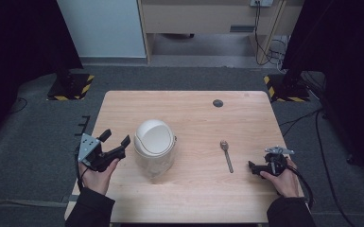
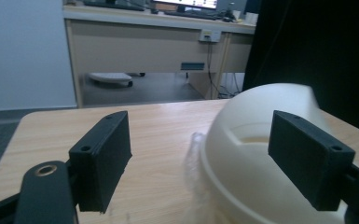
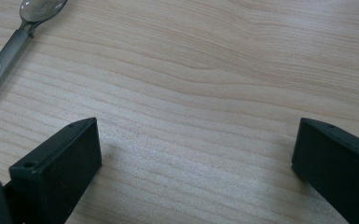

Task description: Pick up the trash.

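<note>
The light wooden worktop (image 1: pixel 194 198) is carrying a cream domed bin (image 1: pixel 154 146) left of centre, a metal spoon (image 1: pixel 226 155) right of centre, and a small dark round fitting (image 1: pixel 218 103) near the far edge. The bin is standing upright, its rounded lid facing forward and to the left, with a clear lower body beneath. The person's left hand (image 1: pixel 96 176) is reaching in from the near left corner, dark sleeve at the worktop's near edge, and is holding the left gripper (image 1: pixel 115 142) just beside the bin, angled toward it; its jaws are standing wide apart and gripping nothing, and in the left gripper view the bin's dome (image 2: pixel 261 154) is lying between and partly behind the right-hand jaw. The right hand (image 1: pixel 283 178) is resting close to the right edge, holding the right gripper (image 1: pixel 251 166) low over the wood, pointing toward the spoon's handle end; its jaws are likewise spread wide and empty, with bare wood between them in the right gripper view and the spoon (image 3: pixel 14 42) lying off to the upper left. Open wood is stretching between bin and spoon, along the far half, and across the near centre.
</note>
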The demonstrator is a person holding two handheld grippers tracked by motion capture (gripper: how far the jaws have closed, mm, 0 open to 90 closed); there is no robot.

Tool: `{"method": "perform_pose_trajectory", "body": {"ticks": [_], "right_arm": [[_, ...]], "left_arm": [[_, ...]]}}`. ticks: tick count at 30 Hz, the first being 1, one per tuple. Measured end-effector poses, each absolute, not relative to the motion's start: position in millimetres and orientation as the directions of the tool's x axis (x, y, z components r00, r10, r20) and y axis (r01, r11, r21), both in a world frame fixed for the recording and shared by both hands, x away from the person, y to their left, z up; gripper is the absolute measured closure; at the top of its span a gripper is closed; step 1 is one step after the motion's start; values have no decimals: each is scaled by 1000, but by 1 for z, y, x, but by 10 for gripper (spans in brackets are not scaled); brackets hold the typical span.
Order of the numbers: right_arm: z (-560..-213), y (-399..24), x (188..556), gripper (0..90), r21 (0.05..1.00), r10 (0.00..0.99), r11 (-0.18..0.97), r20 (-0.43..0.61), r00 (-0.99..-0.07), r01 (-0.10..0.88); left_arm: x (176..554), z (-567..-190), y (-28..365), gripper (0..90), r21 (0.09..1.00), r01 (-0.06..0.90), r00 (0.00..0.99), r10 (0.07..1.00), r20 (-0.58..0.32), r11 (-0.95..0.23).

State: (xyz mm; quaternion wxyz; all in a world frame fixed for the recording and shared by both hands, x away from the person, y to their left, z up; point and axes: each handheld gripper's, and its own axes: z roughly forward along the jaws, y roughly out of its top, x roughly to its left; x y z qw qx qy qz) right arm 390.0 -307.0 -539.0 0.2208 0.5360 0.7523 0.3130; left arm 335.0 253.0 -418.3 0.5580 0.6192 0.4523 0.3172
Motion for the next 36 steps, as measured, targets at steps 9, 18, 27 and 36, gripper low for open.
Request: {"method": "perform_pose_trajectory", "body": {"ticks": [9, 18, 27, 36], "right_arm": [[-539, -306, 390, 13, 708, 946, 227, 4, -325, 669], [-539, -306, 390, 13, 708, 948, 224, 3, -319, 670], [-539, -306, 390, 13, 708, 948, 223, 2, -318, 670], [-539, -306, 390, 13, 708, 948, 223, 2, -319, 670]], "left_arm": [[336, -415, 224, 193, 977, 212, 458, 882, -110, 12], [349, -428, 205, 180, 962, 267, 469, 879, -82, -52], [354, -437, 206, 178, 949, 308, 462, 882, -96, -58], [351, -422, 207, 232, 963, 262, 489, 869, -76, -64]]}}
